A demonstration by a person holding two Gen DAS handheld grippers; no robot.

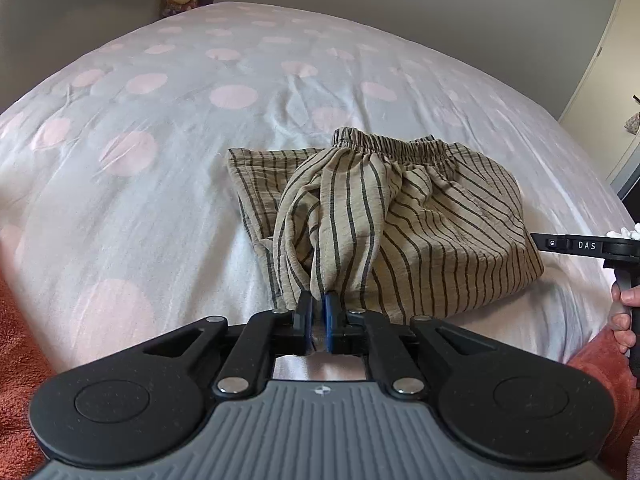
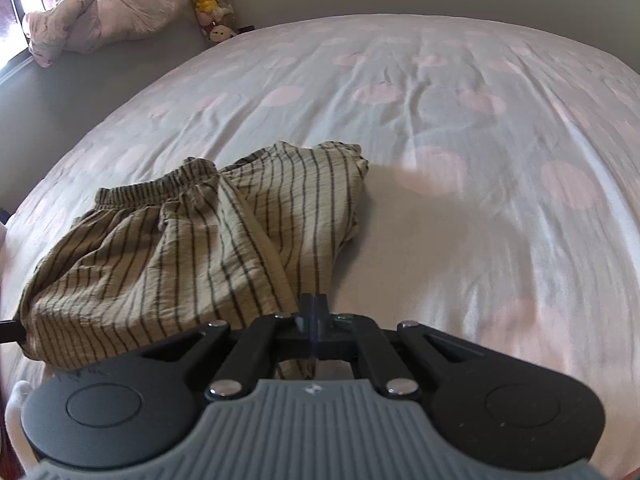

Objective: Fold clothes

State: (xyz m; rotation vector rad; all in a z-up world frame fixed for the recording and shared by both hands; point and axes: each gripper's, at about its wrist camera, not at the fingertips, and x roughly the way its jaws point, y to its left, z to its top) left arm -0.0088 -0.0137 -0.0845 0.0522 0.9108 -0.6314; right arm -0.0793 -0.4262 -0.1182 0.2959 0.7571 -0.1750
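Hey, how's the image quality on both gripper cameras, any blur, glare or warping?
Left wrist view: sharp, fisheye bows the bed; striped trousers evenly lit. Right wrist view: softer, the bedsheet smeared at right, bright window blown out at top left.

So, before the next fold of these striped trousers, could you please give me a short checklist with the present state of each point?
1. Left gripper shut on the striped trousers: ok, a fabric edge sits between the jaws.
2. Right gripper shut on the trousers: ok, jaws closed, cloth passes under them.
3. Elastic waistband lying flat: not ok, it is bunched.
4. Layers aligned: not ok, one layer sticks out to the side.
5. Bedsheet beyond the trousers free for laying down: ok.
6. Both grips hold the same layer: cannot tell.
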